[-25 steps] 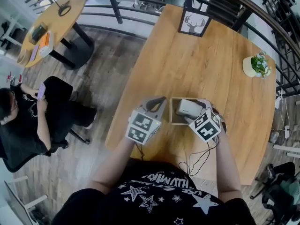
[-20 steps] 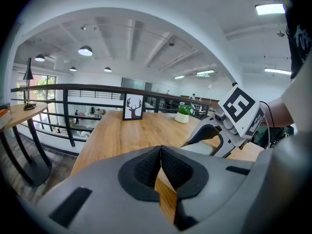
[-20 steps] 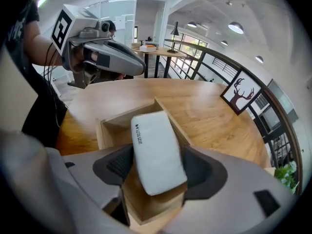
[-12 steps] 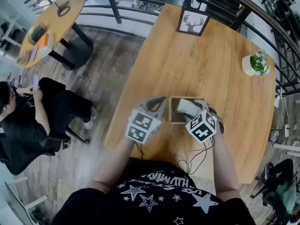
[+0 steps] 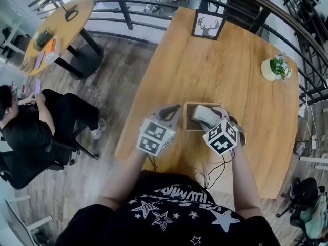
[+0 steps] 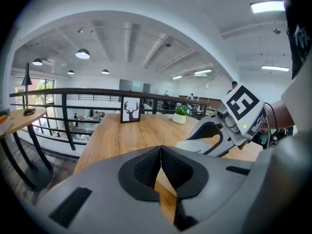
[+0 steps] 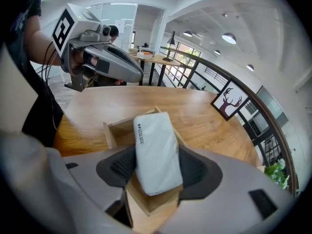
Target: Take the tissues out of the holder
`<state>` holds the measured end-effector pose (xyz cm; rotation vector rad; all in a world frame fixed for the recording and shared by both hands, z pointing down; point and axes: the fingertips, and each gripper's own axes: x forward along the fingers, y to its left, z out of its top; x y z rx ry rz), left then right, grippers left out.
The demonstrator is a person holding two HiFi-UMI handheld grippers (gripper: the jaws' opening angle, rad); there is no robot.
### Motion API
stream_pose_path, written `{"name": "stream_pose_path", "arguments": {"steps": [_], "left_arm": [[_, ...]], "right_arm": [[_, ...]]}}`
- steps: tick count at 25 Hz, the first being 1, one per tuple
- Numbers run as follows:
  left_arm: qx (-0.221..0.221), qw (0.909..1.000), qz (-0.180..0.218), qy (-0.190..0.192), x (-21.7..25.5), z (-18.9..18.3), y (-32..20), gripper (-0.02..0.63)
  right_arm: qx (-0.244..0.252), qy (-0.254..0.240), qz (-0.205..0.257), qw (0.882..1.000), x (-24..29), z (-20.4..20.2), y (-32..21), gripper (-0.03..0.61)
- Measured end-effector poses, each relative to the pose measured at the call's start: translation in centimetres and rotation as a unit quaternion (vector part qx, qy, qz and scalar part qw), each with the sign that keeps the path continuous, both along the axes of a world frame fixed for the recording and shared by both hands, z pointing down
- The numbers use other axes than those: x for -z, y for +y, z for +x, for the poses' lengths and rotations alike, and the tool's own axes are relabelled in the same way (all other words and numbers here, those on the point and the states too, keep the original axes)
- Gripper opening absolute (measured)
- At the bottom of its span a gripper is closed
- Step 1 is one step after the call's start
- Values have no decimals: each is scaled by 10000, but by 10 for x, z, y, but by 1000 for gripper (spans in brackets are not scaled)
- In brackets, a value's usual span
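A white tissue pack (image 7: 156,152) lies tilted in the open wooden holder (image 7: 113,129) on the table, its near end raised. My right gripper (image 7: 155,167) points steeply down over the holder. Its jaws have just been closing, and both pads now press the pack's long sides. From the head view, the pack (image 5: 201,114) shows in the holder (image 5: 188,122) under the right gripper (image 5: 210,118). My left gripper (image 5: 174,108) hovers just left of the holder, shut and empty; its pads meet in the left gripper view (image 6: 161,167).
A framed deer picture (image 5: 207,24) stands at the table's far end and a potted plant (image 5: 277,69) at the far right. The table's left edge (image 5: 134,111) runs close to my left gripper. A person (image 5: 31,132) sits on the floor level at left.
The right gripper has tipped and drawn slightly toward me over the holder, its jaws narrowing onto the pack. The left gripper has stayed put. The seated person has shifted.
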<state>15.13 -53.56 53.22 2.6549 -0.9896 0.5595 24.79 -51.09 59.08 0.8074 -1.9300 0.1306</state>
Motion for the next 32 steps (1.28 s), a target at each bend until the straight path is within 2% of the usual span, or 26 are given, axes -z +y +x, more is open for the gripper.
{"name": "stream_pose_path", "arguments": {"steps": [13,22,26,32], "left_arm": [[187,9982,548,-161,31,4,34,14],[481,9962,720,-57,55,1,77,14],[518,9962,691,-55,59,10,101,14],[560,9969,553,-72,56,21,128,14]], "right_arm": [[-478,-813,982,9907,66,12,21,268],[-772,-1340,1167,9810,85,24,67,270],[-784,-1408,1244,9791,85,34,86,270],[-920,-1867,1201,9707,85,43,111,270]]}}
